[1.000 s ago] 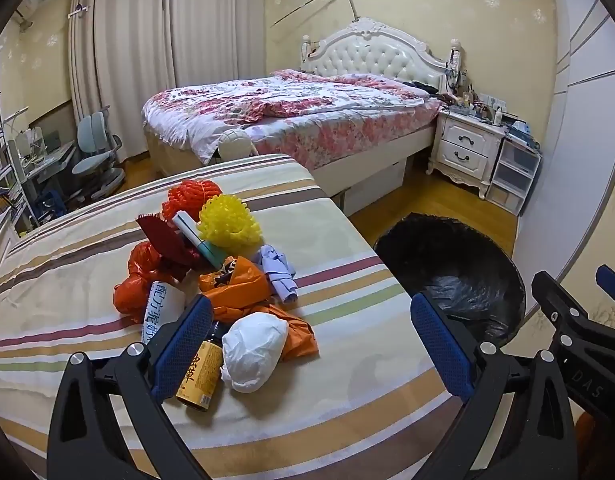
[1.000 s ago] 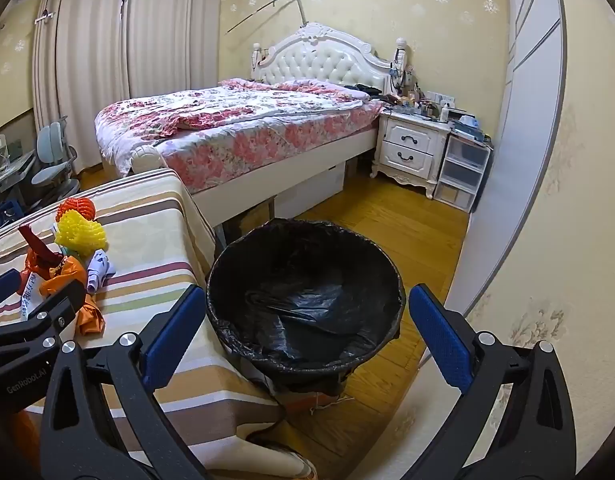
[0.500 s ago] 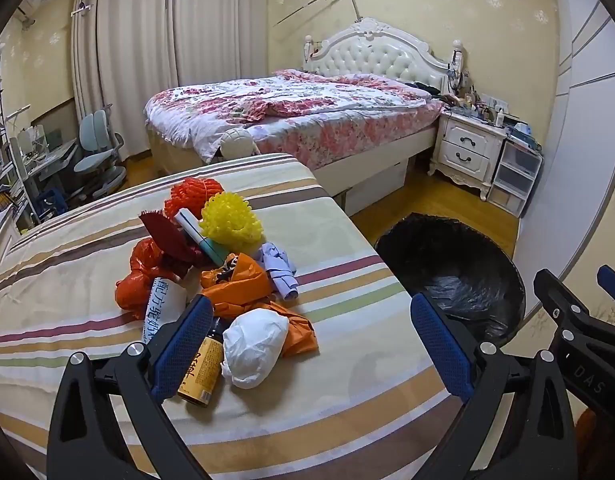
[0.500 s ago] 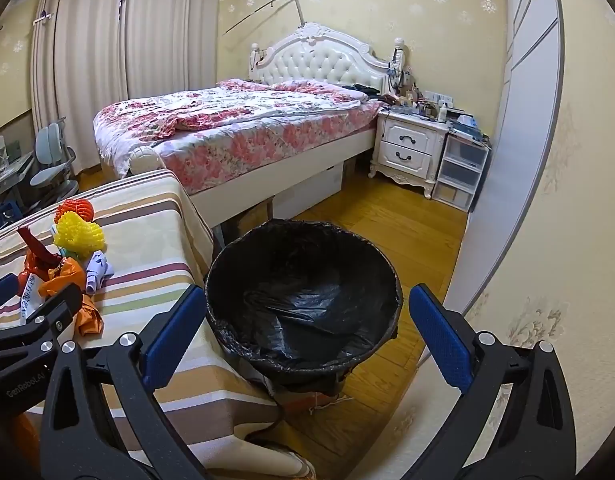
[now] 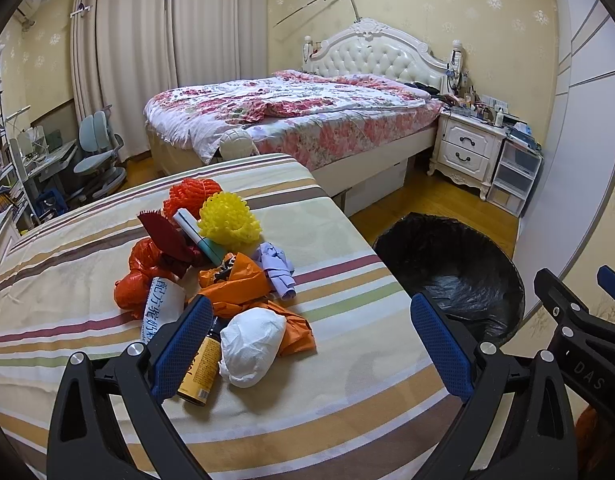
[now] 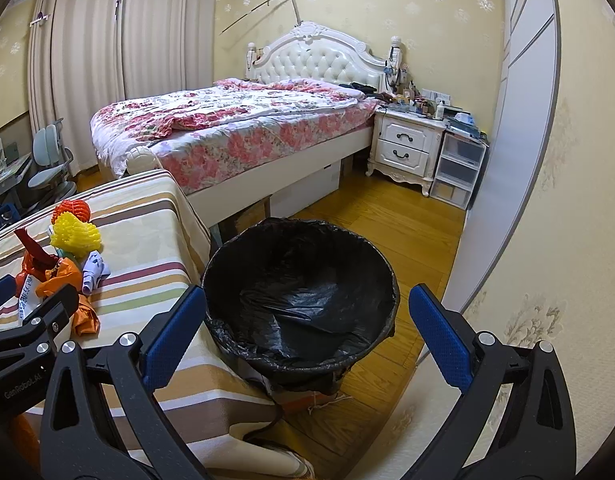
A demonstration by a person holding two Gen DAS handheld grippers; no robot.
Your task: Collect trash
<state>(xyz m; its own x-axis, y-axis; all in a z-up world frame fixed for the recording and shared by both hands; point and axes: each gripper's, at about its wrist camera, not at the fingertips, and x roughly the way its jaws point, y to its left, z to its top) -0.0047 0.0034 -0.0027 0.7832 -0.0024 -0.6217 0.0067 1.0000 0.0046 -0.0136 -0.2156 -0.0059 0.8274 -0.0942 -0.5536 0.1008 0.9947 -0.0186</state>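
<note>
A pile of trash lies on the striped table [image 5: 347,392]: a crumpled white paper ball [image 5: 251,344], an orange plastic bag [image 5: 239,286], a small brown bottle [image 5: 199,372], a yellow foam net [image 5: 229,220], a red foam net [image 5: 187,196], a lilac wrapper [image 5: 277,266]. My left gripper [image 5: 311,344] is open and empty, just short of the pile. The bin with a black liner [image 6: 303,300] stands on the floor right of the table. My right gripper [image 6: 307,336] is open and empty above the bin.
A bed [image 5: 299,120] with a floral cover stands behind the table. A white nightstand [image 6: 407,152] and plastic drawers [image 6: 459,172] are at the back right. A wardrobe wall [image 6: 507,180] runs along the right. A desk chair [image 5: 99,156] is at the far left.
Both views have shifted only slightly. The trash pile and the bin stay where they were, and both grippers stay open.
</note>
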